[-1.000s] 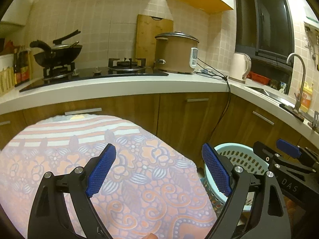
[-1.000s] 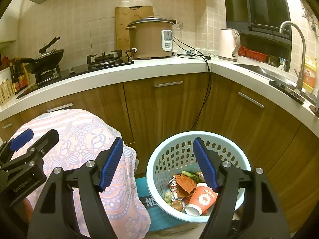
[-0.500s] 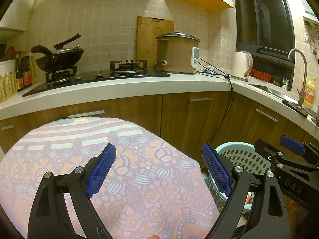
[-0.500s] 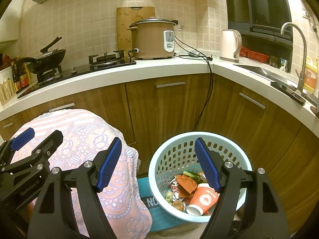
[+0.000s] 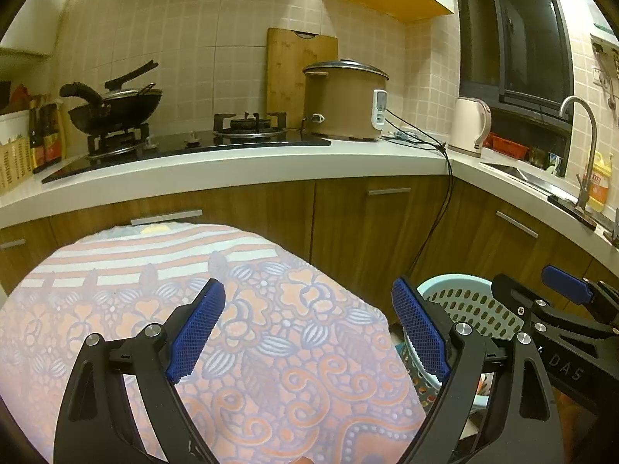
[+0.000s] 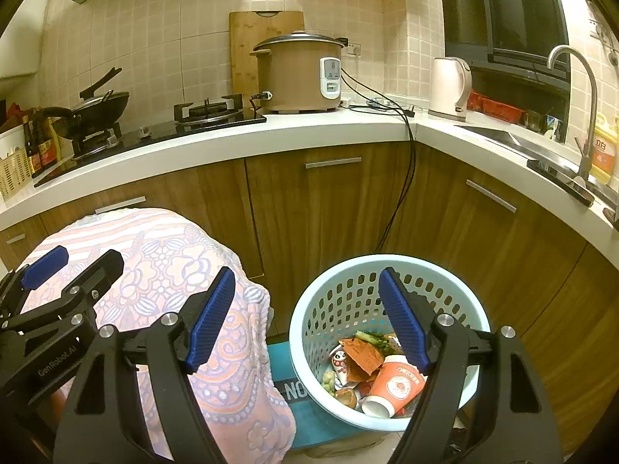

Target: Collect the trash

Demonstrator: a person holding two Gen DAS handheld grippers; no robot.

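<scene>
A light blue perforated basket [image 6: 348, 297] stands on the floor by the cabinets; it also shows in the left wrist view [image 5: 470, 305]. Inside lie an orange paper cup [image 6: 392, 384], a torn brown wrapper [image 6: 361, 355] and other scraps. My right gripper [image 6: 307, 315] is open and empty, held above the basket's left rim. My left gripper [image 5: 307, 326] is open and empty over a table draped in a pink floral cloth [image 5: 247, 352]. No trash shows on the cloth.
Wooden cabinets [image 6: 329, 208] under a white counter [image 6: 271, 135] curve around ahead and to the right. A black cord [image 6: 402, 193] hangs down to the floor behind the basket. A blue box [image 6: 298, 386] sits beside the basket. The cloth-covered table [image 6: 174, 263] is left.
Both grippers have drifted slightly back and up, so the counter and basket sit a little lower in view. Both stay open and empty.
</scene>
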